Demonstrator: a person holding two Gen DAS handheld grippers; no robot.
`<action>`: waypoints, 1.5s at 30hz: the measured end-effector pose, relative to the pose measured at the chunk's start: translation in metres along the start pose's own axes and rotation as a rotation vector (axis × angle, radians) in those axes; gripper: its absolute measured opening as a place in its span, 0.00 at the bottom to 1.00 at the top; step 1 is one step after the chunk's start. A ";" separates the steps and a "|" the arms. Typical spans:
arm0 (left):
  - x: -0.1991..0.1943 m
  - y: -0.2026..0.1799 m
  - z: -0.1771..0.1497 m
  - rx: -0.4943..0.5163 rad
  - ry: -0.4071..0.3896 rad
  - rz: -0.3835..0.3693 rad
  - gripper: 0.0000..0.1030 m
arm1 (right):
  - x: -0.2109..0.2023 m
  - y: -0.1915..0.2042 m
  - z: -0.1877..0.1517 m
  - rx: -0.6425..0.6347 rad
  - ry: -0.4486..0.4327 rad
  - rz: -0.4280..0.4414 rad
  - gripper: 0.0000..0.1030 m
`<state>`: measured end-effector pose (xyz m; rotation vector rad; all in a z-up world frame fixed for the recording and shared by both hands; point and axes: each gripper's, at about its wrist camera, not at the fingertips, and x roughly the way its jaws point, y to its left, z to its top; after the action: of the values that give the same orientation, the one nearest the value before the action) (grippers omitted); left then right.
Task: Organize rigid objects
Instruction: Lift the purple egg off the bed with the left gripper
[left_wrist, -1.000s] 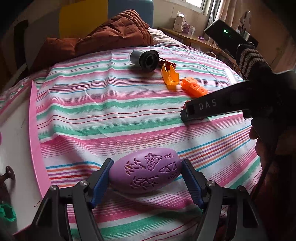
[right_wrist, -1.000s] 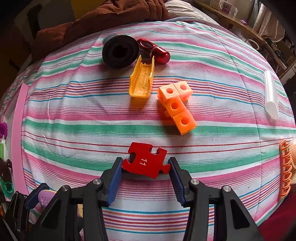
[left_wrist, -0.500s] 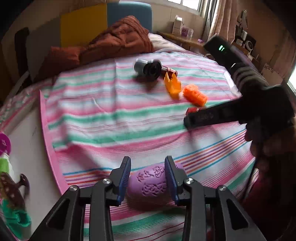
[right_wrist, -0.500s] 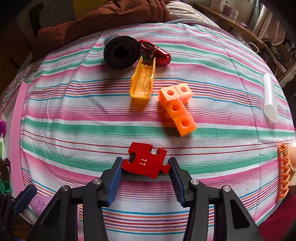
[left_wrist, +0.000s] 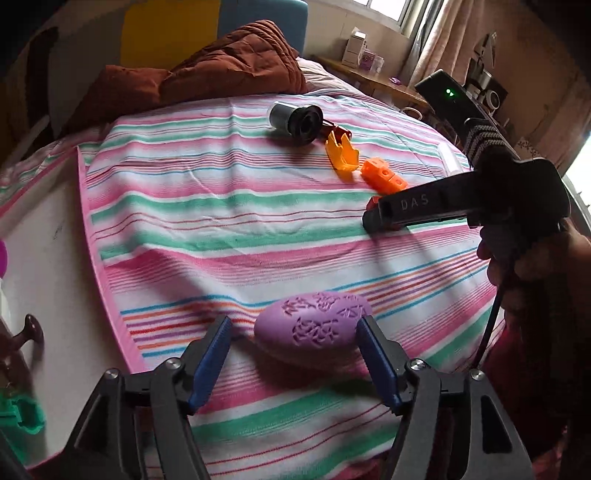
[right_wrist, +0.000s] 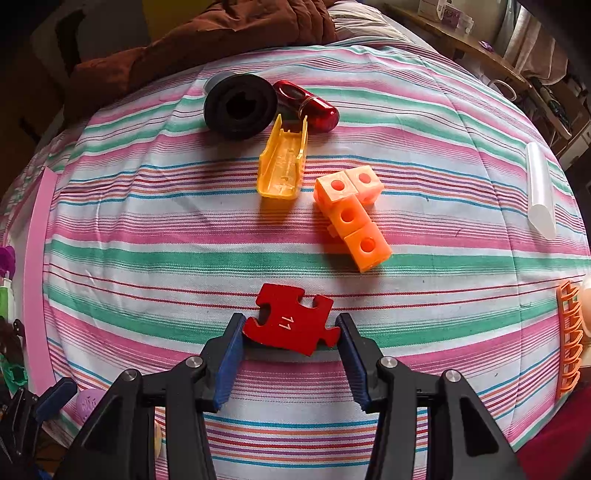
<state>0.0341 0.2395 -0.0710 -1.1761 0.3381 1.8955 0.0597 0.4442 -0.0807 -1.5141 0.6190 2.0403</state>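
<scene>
Left gripper (left_wrist: 293, 341) jaws opening around the purple egg (left_wrist: 314, 328); right gripper (right_wrist: 290, 334) clamps the red puzzle piece (right_wrist: 290, 319) near the orange cubes (right_wrist: 351, 216).

Left gripper reopening over the purple egg; view shifted.

Left gripper (left_wrist: 293, 341): jaws were spread around the purple egg (left_wrist: 314, 328) one second back, narrowed over it at the half-second mark, and are opening again now. Left pad stands clear of the egg; right pad is at its right end, contact not resolvable. The egg sits right of centre between the pads, where earlier it was centred. More of the white surface (left_wrist: 44, 258) left of the striped cloth (left_wrist: 221, 221) is in view than a second ago.
</scene>
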 end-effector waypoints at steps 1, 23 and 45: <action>0.000 0.002 -0.001 -0.004 0.004 0.000 0.72 | 0.000 0.000 0.000 0.001 0.000 0.000 0.49; 0.002 -0.020 0.017 0.030 -0.018 0.032 0.38 | -0.008 -0.014 -0.003 0.005 -0.001 0.002 0.48; 0.010 -0.036 0.026 0.196 0.071 0.026 0.87 | -0.011 -0.011 -0.004 0.005 -0.003 -0.005 0.48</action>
<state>0.0446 0.2817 -0.0590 -1.1133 0.5677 1.7999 0.0724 0.4490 -0.0719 -1.5081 0.6176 2.0356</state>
